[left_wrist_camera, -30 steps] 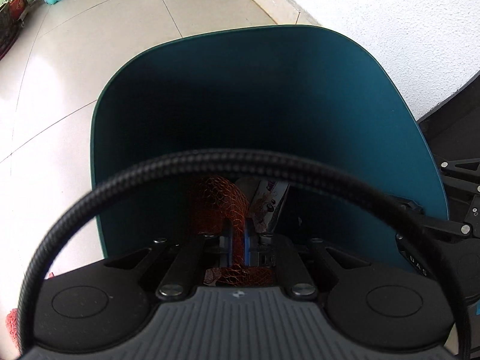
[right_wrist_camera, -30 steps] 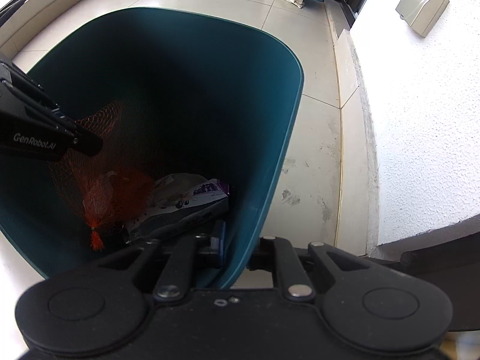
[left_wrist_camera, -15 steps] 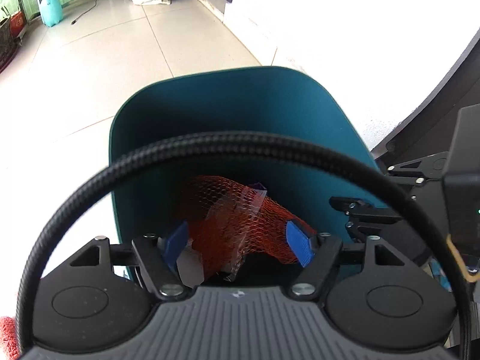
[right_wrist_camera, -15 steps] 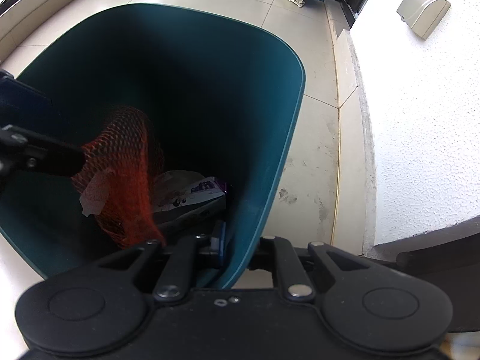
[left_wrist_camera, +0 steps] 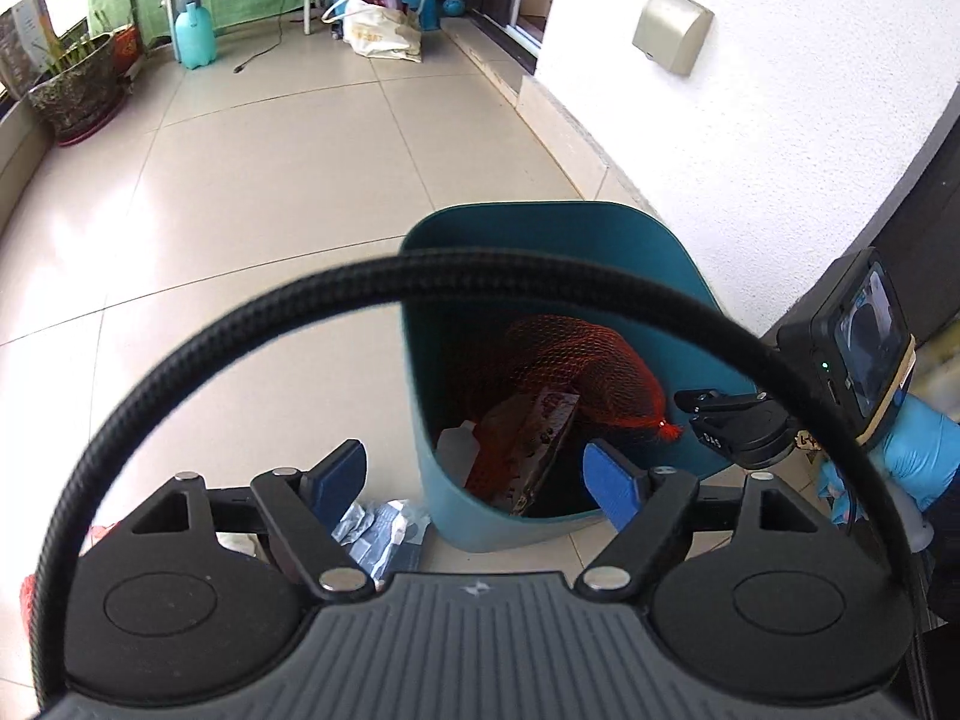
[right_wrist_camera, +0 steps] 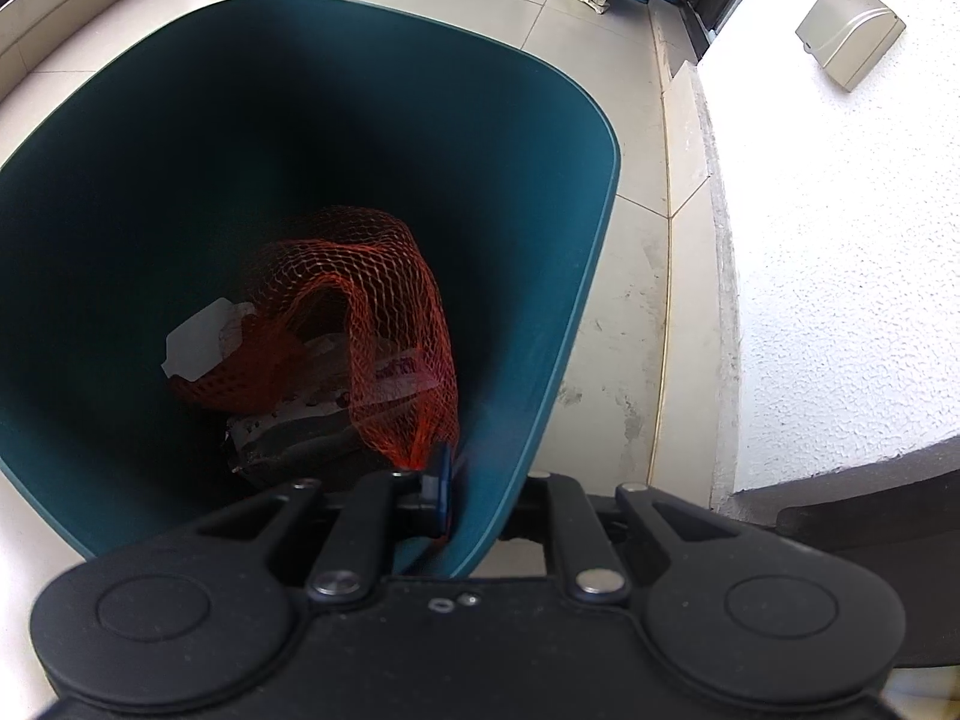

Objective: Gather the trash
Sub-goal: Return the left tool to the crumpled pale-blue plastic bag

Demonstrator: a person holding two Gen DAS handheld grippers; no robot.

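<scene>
Left wrist view: the left gripper (left_wrist_camera: 477, 483) hangs above the teal bin (left_wrist_camera: 432, 468), jaws spread wide and having just been opening, nothing between the blue pads (left_wrist_camera: 606, 483). The red mesh bag (left_wrist_camera: 576, 366) lies inside the bin, draped over one printed wrapper (left_wrist_camera: 528, 447) and one pale scrap (left_wrist_camera: 456, 447); released there, by the look of it, so the bin takes it. On the floor (left_wrist_camera: 270, 204) just beside the bin's near wall lies one crumpled blue-white wrapper (left_wrist_camera: 384, 534); a likely next pick, since it sits outside the bin. At the picture's lower left edge, further from the bin, something red (left_wrist_camera: 27, 591) shows; too cut off to identify. The right gripper (left_wrist_camera: 714, 414) sits at the bin's rim on the wall side, carried by a hand in a blue glove (left_wrist_camera: 918, 456); one camera block (left_wrist_camera: 858, 342) rides on it. Far beyond the bin: one spray bottle (left_wrist_camera: 195, 36), one plant pot (left_wrist_camera: 75, 87), one cloth bag (left_wrist_camera: 375, 27).

Right wrist view: the right gripper (right_wrist_camera: 480, 495) is clamped tight on the teal bin's (right_wrist_camera: 540, 360) near wall, one pad inside and one outside; probably to steady and tilt the mouth toward the incoming trash. Inside the bin: one red mesh bag (right_wrist_camera: 372, 312), its knotted end close to the inner pad (right_wrist_camera: 443, 483); one pale scrap (right_wrist_camera: 198, 342) and one dark printed wrapper (right_wrist_camera: 300, 426) beneath it. Beyond the bin, one grey box (right_wrist_camera: 849, 33) is fixed to the white wall (right_wrist_camera: 840, 270).
</scene>
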